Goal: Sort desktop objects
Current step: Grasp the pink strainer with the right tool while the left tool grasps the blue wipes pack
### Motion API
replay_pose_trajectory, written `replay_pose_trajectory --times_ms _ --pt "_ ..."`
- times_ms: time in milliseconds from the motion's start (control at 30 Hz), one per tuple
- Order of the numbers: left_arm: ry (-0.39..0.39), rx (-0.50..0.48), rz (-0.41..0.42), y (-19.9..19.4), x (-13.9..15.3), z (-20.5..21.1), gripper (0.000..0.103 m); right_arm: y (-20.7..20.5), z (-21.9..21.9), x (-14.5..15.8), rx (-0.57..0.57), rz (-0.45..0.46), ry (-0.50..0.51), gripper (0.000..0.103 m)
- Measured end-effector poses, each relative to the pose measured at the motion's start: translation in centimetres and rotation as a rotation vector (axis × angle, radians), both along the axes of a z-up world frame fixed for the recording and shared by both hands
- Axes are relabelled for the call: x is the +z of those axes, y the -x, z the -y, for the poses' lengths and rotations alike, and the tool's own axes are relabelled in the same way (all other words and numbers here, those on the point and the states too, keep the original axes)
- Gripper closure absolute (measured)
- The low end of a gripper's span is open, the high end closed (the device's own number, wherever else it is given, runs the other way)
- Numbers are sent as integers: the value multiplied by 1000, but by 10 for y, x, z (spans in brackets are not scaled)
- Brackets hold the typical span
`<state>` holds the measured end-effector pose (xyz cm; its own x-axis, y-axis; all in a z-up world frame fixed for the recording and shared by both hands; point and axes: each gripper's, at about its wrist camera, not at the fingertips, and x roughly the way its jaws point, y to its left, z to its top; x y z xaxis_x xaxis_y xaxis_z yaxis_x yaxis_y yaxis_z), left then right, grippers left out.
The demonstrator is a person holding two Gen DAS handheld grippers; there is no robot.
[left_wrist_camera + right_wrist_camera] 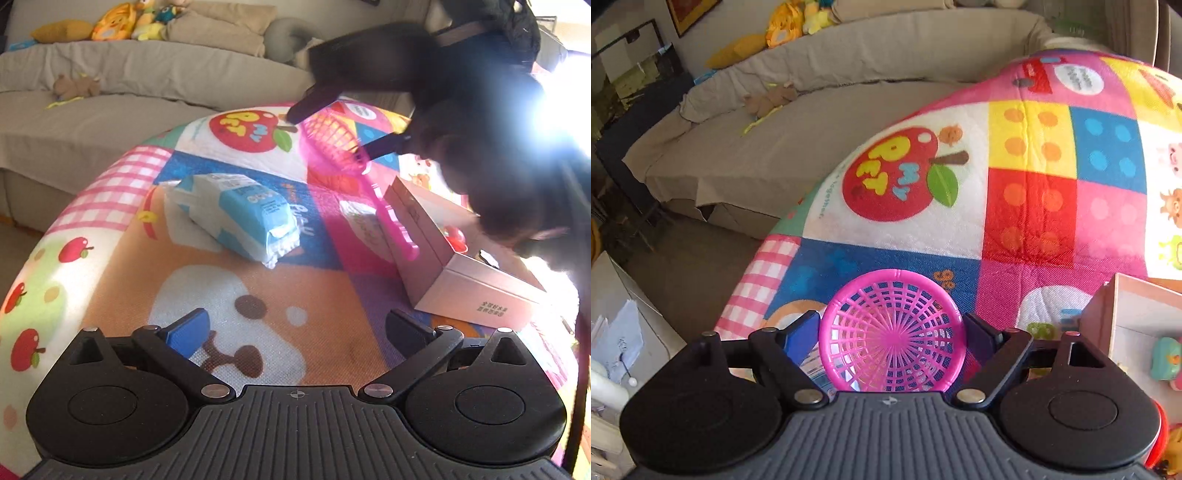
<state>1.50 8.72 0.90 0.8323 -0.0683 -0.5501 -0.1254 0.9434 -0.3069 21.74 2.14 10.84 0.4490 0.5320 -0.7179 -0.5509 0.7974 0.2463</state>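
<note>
Pinched at the rim between the blue-padded fingers of the right gripper (892,332): a round pink plastic mesh sieve with a long handle (886,354), pads pressing on both sides of its bowl. Seen from the left wrist camera, bowl raised off the surface and tilted, handle slanting down, its end right against the side wall of an open pale pink cardboard box (476,295). Printed on the box's near end, dark characters, upside down and too small to read. Inside the box, a small red toy (455,236) and, from the right wrist view, a teal one (1167,362). Fingers of the left gripper (295,325) spread wide, empty, hovering over the bear-face patch of a colourful quilted play mat (314,266). On the mat just beyond, well apart from the box, a soft blue-and-white plastic pack of tissues (240,214), lying flat, its lettering blurred beyond reading. Farther along the mat, a big red apple print (886,177) with "MY PET" in yellow and blue letters, plus a curved line of tiny text ending in "together." at its edge. Behind the mat, a beige cloth-covered sofa (147,74) with a brown teddy bear (75,86) on the seat and yellow plush toys (114,22) along the back.
</note>
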Motion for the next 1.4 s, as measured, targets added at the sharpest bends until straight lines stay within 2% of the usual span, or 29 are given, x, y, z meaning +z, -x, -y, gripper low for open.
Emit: replay_pose_trajectory --times_ms 133,233,300,433,533,633,767,833,1000,1133,1200,1267,1300,1400 --pt "1 0 -3 0 0 0 0 53 68 37 19 37 -80 19" --pt "-10 -2 -4 -1 -1 1 0 85 115 40 -3 4 -65 19" --pt "-23 -2 -5 -1 -1 3 0 109 146 28 -50 -3 -18 19" --pt "-73 2 -11 -5 2 10 0 151 184 -9 -155 110 132 19" --pt "-147 45 16 -16 16 13 0 172 203 -38 -201 152 167 19" --pt "-168 79 -1 -45 29 9 0 180 213 -54 -226 141 139 19" --pt "-200 163 -145 -99 26 0 0 189 221 -59 -272 147 68 13" --pt "-213 191 -168 -117 20 -4 0 195 226 -58 -290 168 47 10" --pt "-269 239 -177 -136 11 -12 1 218 232 -57 -284 287 138 4" --pt "-315 209 -207 -134 6 -11 33 233 234 -62 -223 321 199 4" --pt "-344 189 -205 -126 5 -8 36 243 231 -62 -196 367 228 7" --pt "-349 151 -194 -113 7 -2 39 250 225 -60 -175 420 264 27" --pt "-344 126 -186 -106 8 1 39 252 222 -58 -154 429 268 31" --pt "-327 -15 -158 -72 12 25 39 252 212 -57 -88 422 263 35"
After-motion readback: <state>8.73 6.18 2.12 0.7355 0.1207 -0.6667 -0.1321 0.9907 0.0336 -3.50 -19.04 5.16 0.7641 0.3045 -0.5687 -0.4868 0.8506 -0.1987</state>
